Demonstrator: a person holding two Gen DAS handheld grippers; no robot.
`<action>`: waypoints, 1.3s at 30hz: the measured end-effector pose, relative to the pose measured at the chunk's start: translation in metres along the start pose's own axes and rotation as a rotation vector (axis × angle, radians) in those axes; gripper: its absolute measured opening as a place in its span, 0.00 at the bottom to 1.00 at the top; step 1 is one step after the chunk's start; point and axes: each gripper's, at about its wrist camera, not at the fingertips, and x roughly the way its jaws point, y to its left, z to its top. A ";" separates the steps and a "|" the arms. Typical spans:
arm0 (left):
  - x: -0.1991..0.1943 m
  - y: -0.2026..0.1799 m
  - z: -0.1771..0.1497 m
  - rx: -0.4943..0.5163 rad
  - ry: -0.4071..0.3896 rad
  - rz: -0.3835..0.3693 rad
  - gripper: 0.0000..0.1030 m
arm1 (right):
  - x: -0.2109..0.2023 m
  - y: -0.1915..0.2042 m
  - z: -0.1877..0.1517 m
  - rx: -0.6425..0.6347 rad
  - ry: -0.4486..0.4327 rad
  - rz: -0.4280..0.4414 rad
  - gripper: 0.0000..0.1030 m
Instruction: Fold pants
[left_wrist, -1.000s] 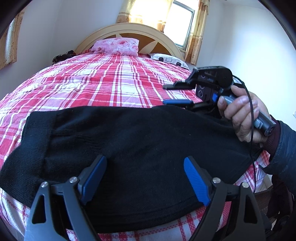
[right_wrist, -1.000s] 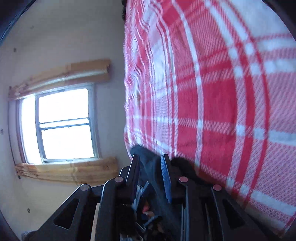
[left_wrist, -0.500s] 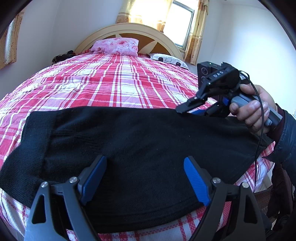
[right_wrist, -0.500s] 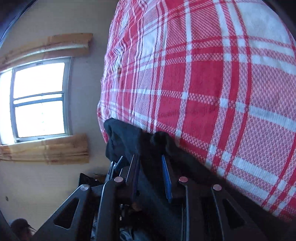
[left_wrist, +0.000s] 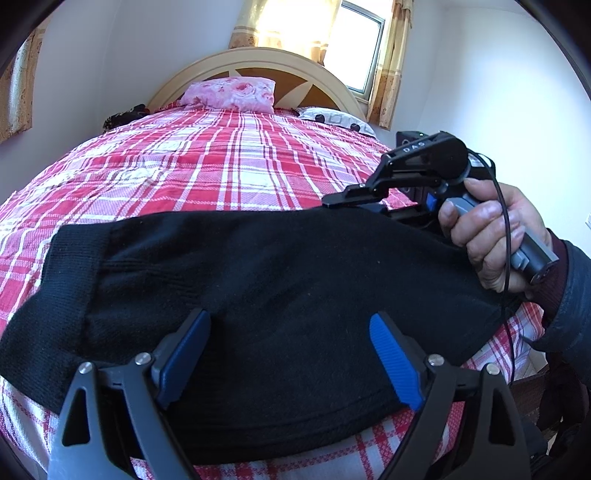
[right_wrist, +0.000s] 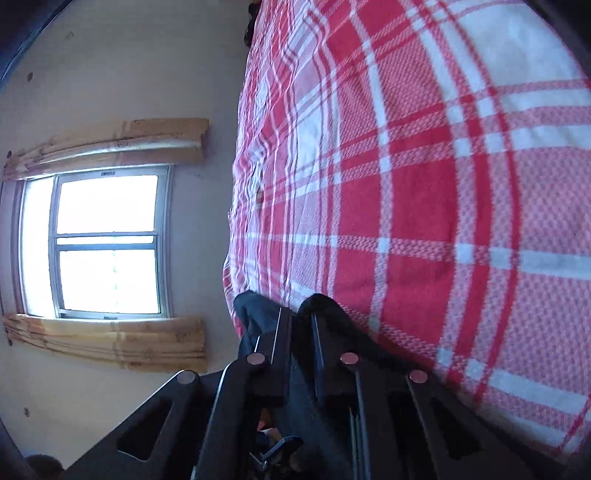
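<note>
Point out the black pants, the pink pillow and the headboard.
black pants (left_wrist: 266, 280): left wrist view, middle of the fabric.
pink pillow (left_wrist: 232, 92): left wrist view, its front face.
headboard (left_wrist: 321, 79): left wrist view, curved cream rim.

One pair of black pants, two grippers, two pillows, one plaid bedspread, two windows.

I see the pants lying across the near end of the bed. My left gripper hangs over their near edge; my right gripper is at their far right corner. A pillow lies far off by the headboard.
</note>
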 end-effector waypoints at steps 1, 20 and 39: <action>0.000 0.000 0.000 0.000 0.000 0.000 0.88 | -0.003 -0.001 -0.001 0.010 -0.034 -0.003 0.07; -0.004 0.002 0.002 -0.021 0.005 -0.028 0.89 | -0.023 -0.001 0.004 -0.059 -0.138 -0.198 0.06; -0.005 -0.021 -0.001 0.022 0.024 -0.003 0.89 | -0.088 0.002 -0.099 -0.252 -0.361 -0.320 0.42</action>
